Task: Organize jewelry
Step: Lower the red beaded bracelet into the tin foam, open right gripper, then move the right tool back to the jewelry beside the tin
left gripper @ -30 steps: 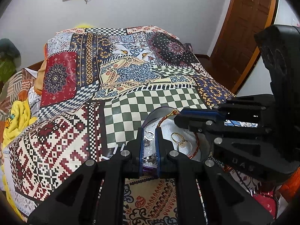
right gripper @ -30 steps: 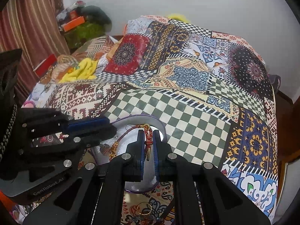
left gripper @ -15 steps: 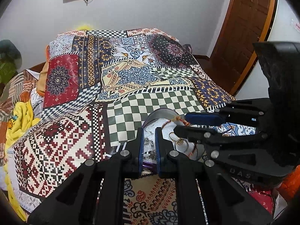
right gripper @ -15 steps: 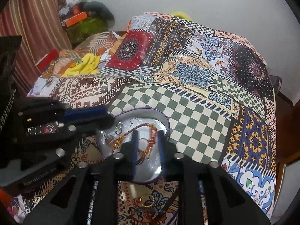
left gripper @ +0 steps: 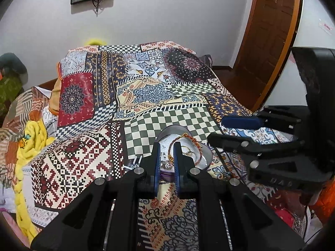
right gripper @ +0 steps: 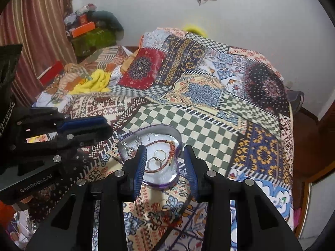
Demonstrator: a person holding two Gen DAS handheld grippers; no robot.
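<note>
A clear heart-shaped dish [right gripper: 175,138] with a purple rim lies on the patterned bedspread. In it lie a red and gold thread bracelet [right gripper: 170,151], two gold rings [right gripper: 157,156] and silver earrings [right gripper: 130,147]. My right gripper [right gripper: 164,156] is open and empty, its fingers either side of the dish's near part. My left gripper [left gripper: 166,153] is nearly shut over the dish's [left gripper: 206,153] near left rim, with nothing clearly held. The bracelet [left gripper: 195,144] shows beside it. A small gold piece [right gripper: 164,208] lies on the bedspread in front of the dish.
The bed's patchwork cover [left gripper: 167,113] stretches away behind the dish. A yellow cloth [right gripper: 94,82] and clutter lie at the left, a wooden door [left gripper: 270,35] at the right. The bed's right edge [right gripper: 291,146] drops to the floor.
My right gripper has opened and let the bracelet fall into the dish, then drawn back. My left gripper has pulled back a little from the dish.
</note>
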